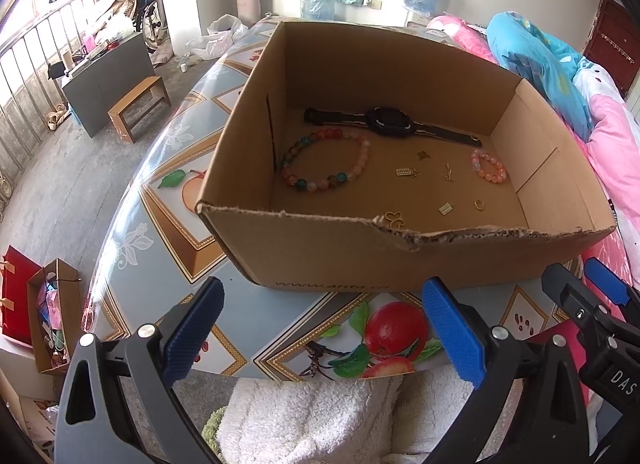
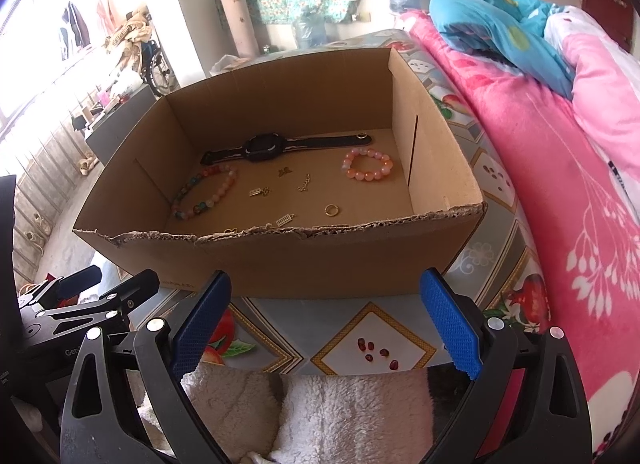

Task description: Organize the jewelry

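Cardboard box (image 1: 400, 264) holds watch (image 2: 264, 149), bracelets, sm. charms | both grippers (image 1: 320, 328) (image 2: 326, 320) gaping, empty, short of box | approach over torn front rim, pinch thin charms flat.

Matt corrugated cardboard box (image 1: 400, 264) — ragged rim; glossy glass-like bead bracelet (image 1: 326, 159); shiny tablecloth (image 1: 176, 167).

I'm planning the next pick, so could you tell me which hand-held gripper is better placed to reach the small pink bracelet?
Probably the right hand-held gripper: the pink bracelet lies in the box's right half, nearer its side.
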### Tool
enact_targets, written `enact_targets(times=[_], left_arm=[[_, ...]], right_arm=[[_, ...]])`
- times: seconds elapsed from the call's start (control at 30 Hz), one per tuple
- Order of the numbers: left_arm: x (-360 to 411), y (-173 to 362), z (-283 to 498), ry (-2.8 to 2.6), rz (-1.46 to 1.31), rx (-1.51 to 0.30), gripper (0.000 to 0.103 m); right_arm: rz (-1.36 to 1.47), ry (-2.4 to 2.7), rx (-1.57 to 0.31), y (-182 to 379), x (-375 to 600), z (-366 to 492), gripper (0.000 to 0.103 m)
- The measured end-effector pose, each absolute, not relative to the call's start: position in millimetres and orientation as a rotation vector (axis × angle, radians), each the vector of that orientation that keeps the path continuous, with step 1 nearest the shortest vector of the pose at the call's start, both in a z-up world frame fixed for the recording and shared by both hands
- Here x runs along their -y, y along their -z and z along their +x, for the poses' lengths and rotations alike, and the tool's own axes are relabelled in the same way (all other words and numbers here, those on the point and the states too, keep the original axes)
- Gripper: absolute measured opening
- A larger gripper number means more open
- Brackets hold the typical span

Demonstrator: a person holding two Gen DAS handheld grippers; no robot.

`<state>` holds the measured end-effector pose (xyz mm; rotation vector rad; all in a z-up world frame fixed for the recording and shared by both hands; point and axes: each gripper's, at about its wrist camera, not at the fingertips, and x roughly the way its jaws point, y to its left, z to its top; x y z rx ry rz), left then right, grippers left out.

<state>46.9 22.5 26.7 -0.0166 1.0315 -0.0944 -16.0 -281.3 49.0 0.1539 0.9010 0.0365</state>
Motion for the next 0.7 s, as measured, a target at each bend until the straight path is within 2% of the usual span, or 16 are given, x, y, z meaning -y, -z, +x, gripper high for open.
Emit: enact_targets(times=[0.7], left_arm=[[-23.4,-27.9,46.7,0.095,-0.018,-1.033,0.097]], right_arm=[[0.149,-0.045,-0.894,-50.3,284.6,-15.8,0.091]])
